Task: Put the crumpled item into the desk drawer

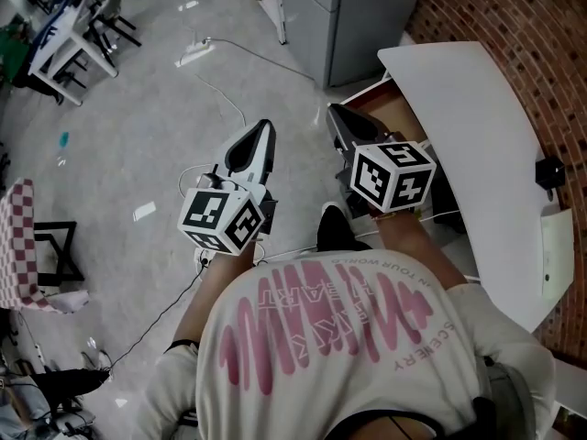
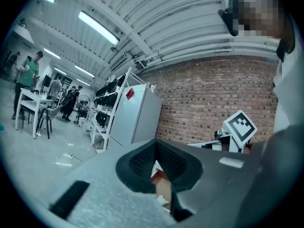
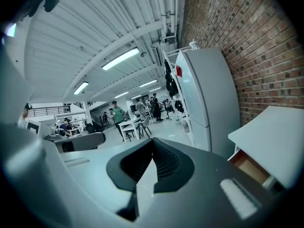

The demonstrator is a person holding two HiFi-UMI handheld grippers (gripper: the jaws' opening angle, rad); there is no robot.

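Left gripper (image 1: 262,131) and right gripper (image 1: 336,113): jaws pressed together, nothing held; the crumpled item (image 2: 162,201) is probably the pale shape glimpsed in the open drawer (image 1: 396,108); verify it lies inside, then push the front squarely.

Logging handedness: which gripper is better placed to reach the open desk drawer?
Right, probably: the right gripper sits beside the open drawer under the desk; the left gripper is farther away, over the floor.

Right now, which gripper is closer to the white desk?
The right gripper: it is beside the desk, while the left gripper is out over the floor.
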